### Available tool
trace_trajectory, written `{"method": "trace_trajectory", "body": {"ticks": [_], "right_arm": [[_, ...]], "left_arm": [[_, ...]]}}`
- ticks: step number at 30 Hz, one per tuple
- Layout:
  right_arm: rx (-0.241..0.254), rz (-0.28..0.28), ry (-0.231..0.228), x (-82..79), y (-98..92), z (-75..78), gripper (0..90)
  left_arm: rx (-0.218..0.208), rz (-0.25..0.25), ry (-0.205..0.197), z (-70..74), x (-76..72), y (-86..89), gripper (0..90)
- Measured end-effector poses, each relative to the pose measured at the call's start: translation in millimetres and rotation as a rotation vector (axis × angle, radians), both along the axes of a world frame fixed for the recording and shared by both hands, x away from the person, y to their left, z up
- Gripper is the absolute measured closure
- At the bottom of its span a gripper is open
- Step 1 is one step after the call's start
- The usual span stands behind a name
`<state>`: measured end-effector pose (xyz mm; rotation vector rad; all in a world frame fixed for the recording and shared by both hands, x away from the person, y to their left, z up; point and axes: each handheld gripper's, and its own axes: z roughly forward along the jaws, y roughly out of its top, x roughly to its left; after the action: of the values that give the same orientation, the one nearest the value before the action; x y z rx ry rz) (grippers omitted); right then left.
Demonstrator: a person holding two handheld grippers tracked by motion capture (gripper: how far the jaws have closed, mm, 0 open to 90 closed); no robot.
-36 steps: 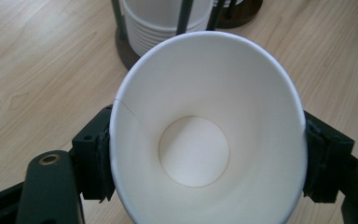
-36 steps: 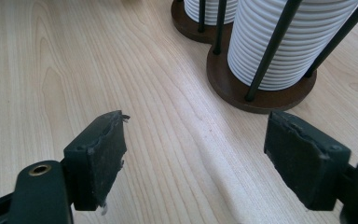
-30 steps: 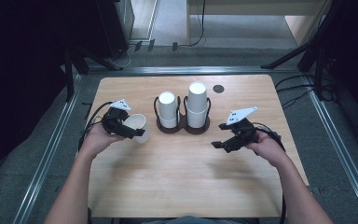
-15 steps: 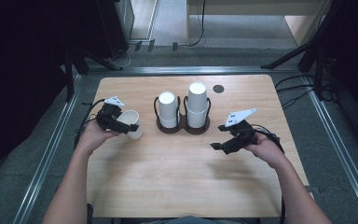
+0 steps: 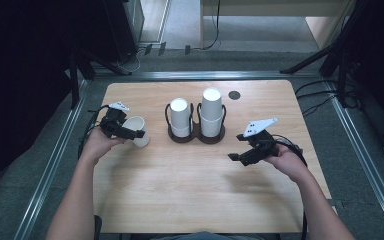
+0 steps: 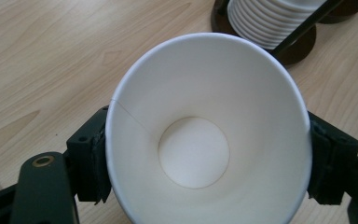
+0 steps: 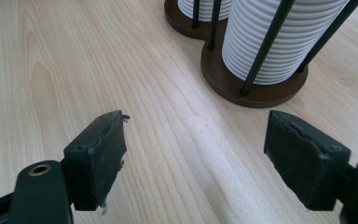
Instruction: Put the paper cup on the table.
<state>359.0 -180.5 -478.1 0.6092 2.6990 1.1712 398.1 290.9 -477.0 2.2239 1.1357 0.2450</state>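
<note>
High view: the left gripper (image 5: 130,134) holds a white cup (image 5: 137,130) at the table's (image 5: 190,190) left side, well apart from the two cup stacks (image 5: 200,117) in their holder, while the right gripper (image 5: 242,156) hovers empty over the wood to the right. Left gripper view: both pads (image 6: 95,163) press the cup's (image 6: 205,135) sides, its mouth facing the camera. Right gripper view: jaws stand wide apart with nothing between them, the holder (image 7: 256,91) just beyond.
</note>
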Motion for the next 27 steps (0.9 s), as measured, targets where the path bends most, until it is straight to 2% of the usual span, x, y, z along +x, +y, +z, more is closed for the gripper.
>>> {"method": "trace_trajectory", "body": {"ticks": [11,21,27], "right_arm": [[-0.003,-0.001,0.002,-2.3,-1.7,-1.4,20.7],[-0.013,0.004,0.003,-2.9,-1.4,-1.9,20.7],[-0.014,0.005,0.003,-3.0,-1.4,-1.9,20.6]], "left_arm": [[0.005,0.069,-0.006,-4.0,5.1,4.7,17.6],[0.010,0.067,-0.002,-4.9,4.4,1.8,16.3],[0.010,0.055,-0.002,-5.0,4.1,-2.3,11.5]]}}
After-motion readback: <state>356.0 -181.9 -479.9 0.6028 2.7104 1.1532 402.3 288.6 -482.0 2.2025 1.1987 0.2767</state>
